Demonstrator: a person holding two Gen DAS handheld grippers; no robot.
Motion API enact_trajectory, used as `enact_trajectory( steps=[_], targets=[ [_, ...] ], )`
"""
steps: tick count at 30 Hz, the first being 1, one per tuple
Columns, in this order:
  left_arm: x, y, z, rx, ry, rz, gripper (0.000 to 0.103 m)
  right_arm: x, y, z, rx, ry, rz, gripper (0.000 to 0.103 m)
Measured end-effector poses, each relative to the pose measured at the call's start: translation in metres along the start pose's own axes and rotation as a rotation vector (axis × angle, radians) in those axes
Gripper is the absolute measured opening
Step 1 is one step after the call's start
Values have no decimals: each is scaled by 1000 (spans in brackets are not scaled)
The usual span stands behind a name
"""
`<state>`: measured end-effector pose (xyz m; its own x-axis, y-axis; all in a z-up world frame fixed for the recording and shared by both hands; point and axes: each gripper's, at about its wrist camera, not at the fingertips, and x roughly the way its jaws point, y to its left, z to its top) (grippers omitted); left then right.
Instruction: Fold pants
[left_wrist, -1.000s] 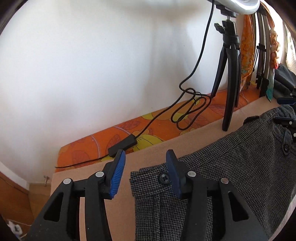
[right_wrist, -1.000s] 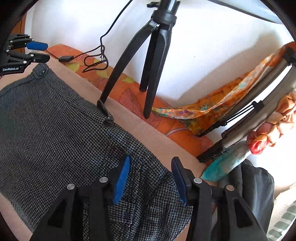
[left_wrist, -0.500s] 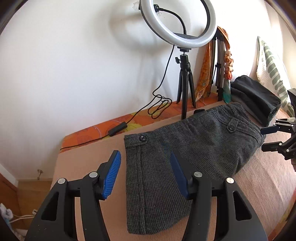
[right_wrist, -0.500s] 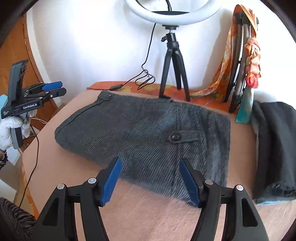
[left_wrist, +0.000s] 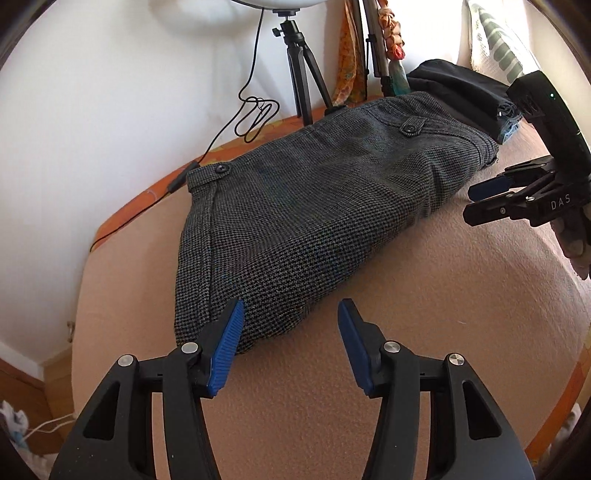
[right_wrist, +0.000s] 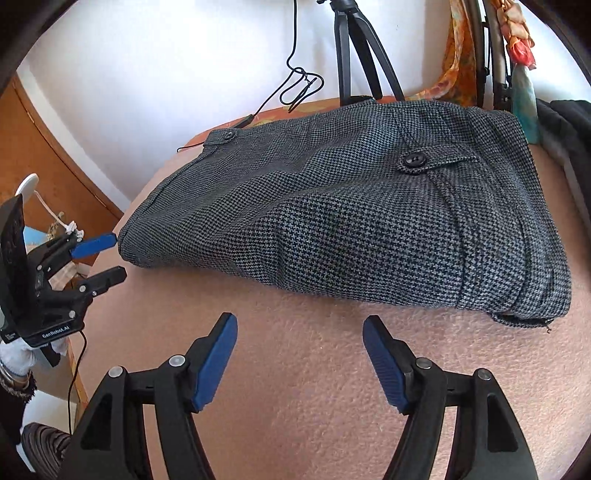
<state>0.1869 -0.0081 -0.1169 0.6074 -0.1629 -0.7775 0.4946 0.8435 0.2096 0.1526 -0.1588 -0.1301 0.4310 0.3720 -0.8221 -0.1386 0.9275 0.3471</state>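
While the pants (right_wrist: 347, 206) lie as a compact grey houndstooth bundle on the pink blanket (right_wrist: 314, 369), both tools hover off the cloth with nothing between their fingers. Seen from the right wrist, the right gripper (right_wrist: 300, 363) stands spread at six o'clock, the bundle filling twelve o'clock, and the left gripper (right_wrist: 99, 258), also spread, sits at nine o'clock beside the bundle's near corner. From the left wrist, that corner lies just behind the left finger (left_wrist: 225, 350). Folding looks close to finished. My guess is a last fold or tidy remains, which calls for pinching an edge cleanly through all layers.
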Motion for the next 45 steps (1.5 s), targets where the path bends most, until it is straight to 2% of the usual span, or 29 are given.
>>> enact_trajectory(
  steps=[3,6,9,11,12,13,16,19,20,22,25,27,29,30,35,38,42,43,44,45],
  targets=[
    [6,10,-2,-23,5,9,50,10,8,0,-4,-18,-5,78],
    [9,19,2,-54,-6,7,49,17,17,5,-14,-41,-15,79],
    [9,26,7,-70,-23,10,49,23,19,12,17,-60,26,78],
    [11,29,11,-81,-25,6,49,29,21,18,30,-70,55,70],
    [12,30,11,-85,-22,5,49,33,22,21,35,-67,73,58],
    [13,31,12,-86,-19,9,49,36,22,23,43,-64,91,38],
    [15,34,15,-90,-20,26,49,42,18,28,117,-23,235,13],
    [12,39,21,-98,-40,44,49,32,27,38,113,-38,303,1],
    [11,41,24,-99,-46,48,49,18,39,49,102,-58,370,1],
    [10,45,30,-95,-55,65,49,7,43,54,90,-76,383,1],
    [10,49,36,-101,-59,68,49,-15,59,68,2,-116,320,1],
    [7,49,37,-105,-66,52,49,-22,69,66,-54,-110,269,9],
    [3,46,34,-94,-71,46,49,-21,73,58,-73,-84,223,39],
    [2,43,33,-88,-69,44,49,-16,69,45,-49,-69,207,50],
    [-2,34,22,-72,-62,20,49,2,47,23,42,-26,193,50],
    [-6,26,16,-58,-61,-3,49,22,26,14,141,-11,139,58],
    [-16,9,7,-16,-74,-50,49,28,2,16,235,-99,124,60],
    [-18,4,5,0,-74,-56,49,33,-5,18,292,-129,181,59],
    [-19,-2,4,16,-73,-63,49,33,-5,18,292,-129,181,54],
    [-19,-7,3,31,-70,-76,49,36,-7,20,310,-130,221,33]
  ],
)
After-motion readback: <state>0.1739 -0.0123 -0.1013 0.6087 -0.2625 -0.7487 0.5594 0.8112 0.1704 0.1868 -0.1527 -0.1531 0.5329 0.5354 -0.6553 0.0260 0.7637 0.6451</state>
